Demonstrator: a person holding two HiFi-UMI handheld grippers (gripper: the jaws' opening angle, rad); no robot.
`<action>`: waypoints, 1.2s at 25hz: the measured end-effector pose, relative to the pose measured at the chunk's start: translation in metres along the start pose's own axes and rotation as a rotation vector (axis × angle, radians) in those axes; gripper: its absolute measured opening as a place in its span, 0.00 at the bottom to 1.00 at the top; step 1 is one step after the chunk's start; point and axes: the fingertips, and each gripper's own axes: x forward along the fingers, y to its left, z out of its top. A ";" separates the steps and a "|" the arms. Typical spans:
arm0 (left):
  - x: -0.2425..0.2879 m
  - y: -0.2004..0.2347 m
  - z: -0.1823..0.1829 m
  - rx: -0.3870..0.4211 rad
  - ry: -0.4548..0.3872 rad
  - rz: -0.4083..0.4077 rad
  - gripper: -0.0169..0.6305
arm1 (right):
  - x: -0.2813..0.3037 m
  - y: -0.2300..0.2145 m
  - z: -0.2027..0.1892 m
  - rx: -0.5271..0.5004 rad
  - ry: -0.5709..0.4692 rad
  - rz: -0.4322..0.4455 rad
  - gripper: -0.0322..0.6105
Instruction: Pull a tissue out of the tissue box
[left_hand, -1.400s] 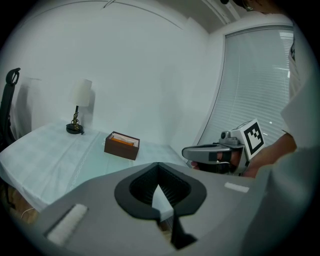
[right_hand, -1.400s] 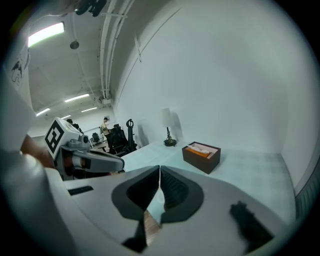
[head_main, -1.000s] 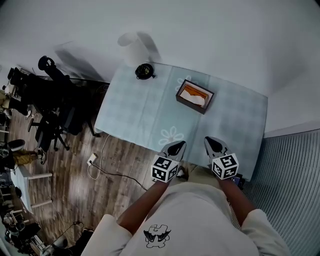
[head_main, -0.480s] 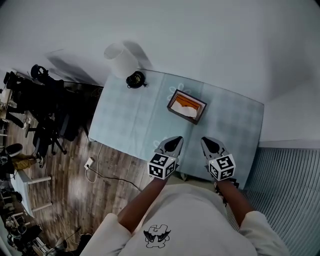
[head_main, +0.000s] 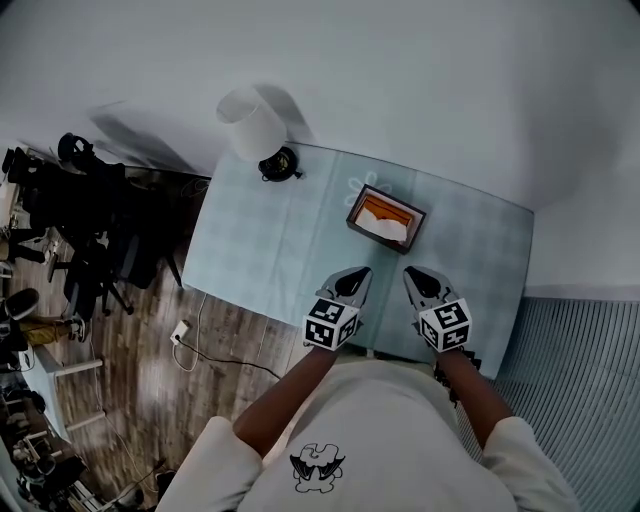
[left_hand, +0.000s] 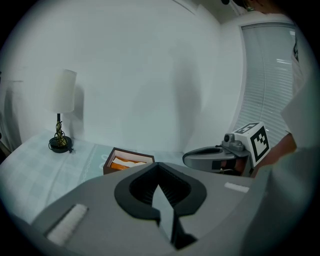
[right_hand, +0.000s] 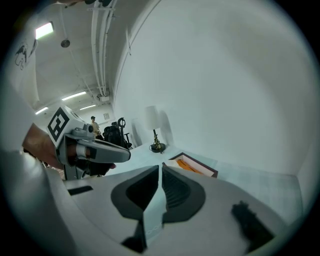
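The tissue box (head_main: 386, 219) stood on the pale checked table (head_main: 262, 240), open at the top, with a white tissue (head_main: 394, 230) lying over something orange inside it. Both grippers hung on the person's side of the box, well apart from it, with their noses pointed roughly toward it. The left gripper (head_main: 354, 277) had its jaws pressed together with nothing between them. The right gripper (head_main: 415, 276) was closed in the same way and carried nothing. A lamp (head_main: 256, 128) stood well to the left of the box and out of the way.

The step in hand looked like the approach, with no pull begun. To do it well, the gripper chosen for the pull would need to part its jaws before arriving over the box, not at the last instant. It should then come down on the raised white fold and avoid the box's dark rim. Pinching only the top sheet would likely keep a clump from following. The box looked light, so the other gripper could press on its wall or rim while the tissue was drawn straight up.
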 end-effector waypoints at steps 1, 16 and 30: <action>0.000 0.004 0.001 -0.001 0.002 0.003 0.04 | 0.003 0.000 0.001 -0.001 0.002 -0.001 0.07; 0.043 0.048 -0.007 -0.003 0.075 0.020 0.04 | 0.072 -0.024 -0.014 -0.119 0.160 -0.005 0.21; 0.083 0.073 -0.039 -0.057 0.172 0.063 0.04 | 0.135 -0.045 -0.058 -0.464 0.392 -0.050 0.29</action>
